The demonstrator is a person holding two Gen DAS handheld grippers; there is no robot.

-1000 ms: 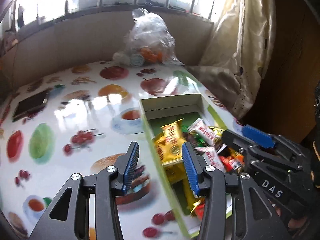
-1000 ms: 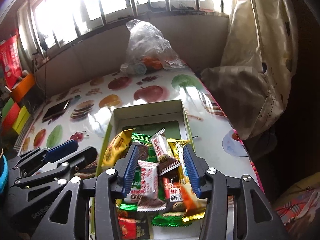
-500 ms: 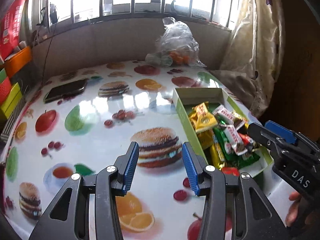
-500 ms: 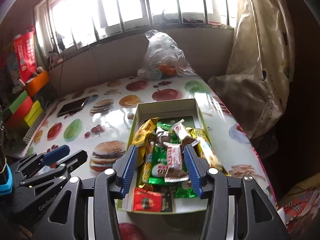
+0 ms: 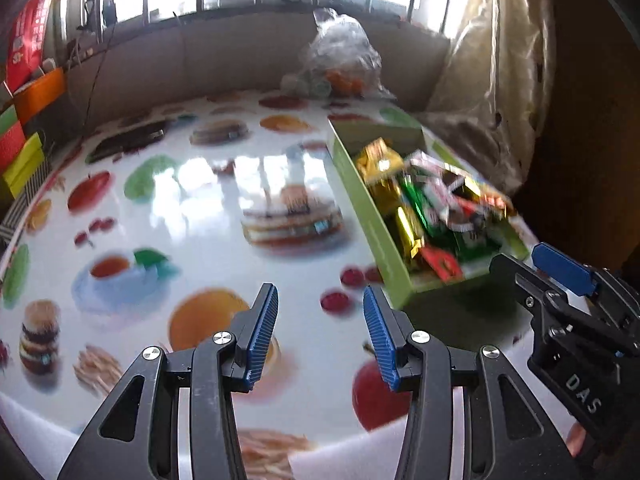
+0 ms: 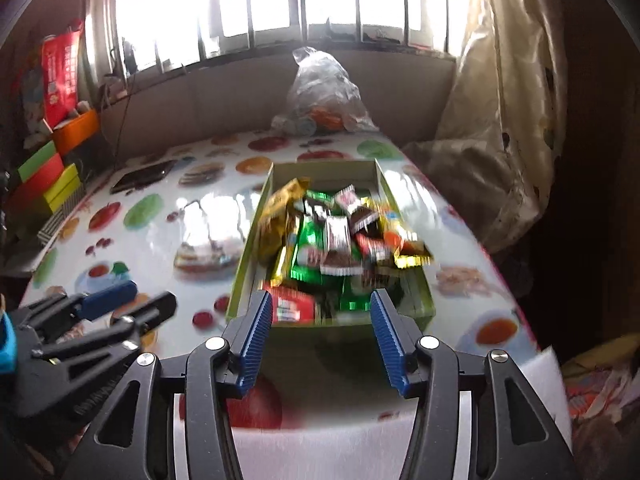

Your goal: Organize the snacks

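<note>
Snacks (image 6: 340, 236), a loose heap of wrapped bars and sweets in gold, green, red and white, lie piled inside the green box (image 6: 243, 264), an open shallow carton that serves here as the landmark. The box sits on the surface (image 5: 192, 208), which is covered in a glossy cloth printed with fruit, burgers and teacups.

Well to the left of the box, at the surface's far left edge, stands a stack of small coloured boxes (image 6: 44, 184), and between those and the green box lies a dark flat phone (image 6: 142, 174). Nearer, left of the box and hanging above the printed cloth, the left gripper (image 5: 318, 334) has its jaws parted with nothing between them. No loose wrappers show anywhere on the cloth to the left of the box.

Directly in front of the box's near wall, the right gripper (image 6: 320, 338) is opening its jaws; they are empty and frame the near end of the heap without touching it. Behind the box, against the low wall, sits a crumpled clear plastic bag (image 6: 324, 100) holding some items I cannot identify. To the right of the box hangs a curtain (image 6: 500, 120).

My judgement: gathering looks done, since every visible snack is in the box and neither gripper carries one. Whether the jumbled heap must yet be sorted or straightened cannot be told.
</note>
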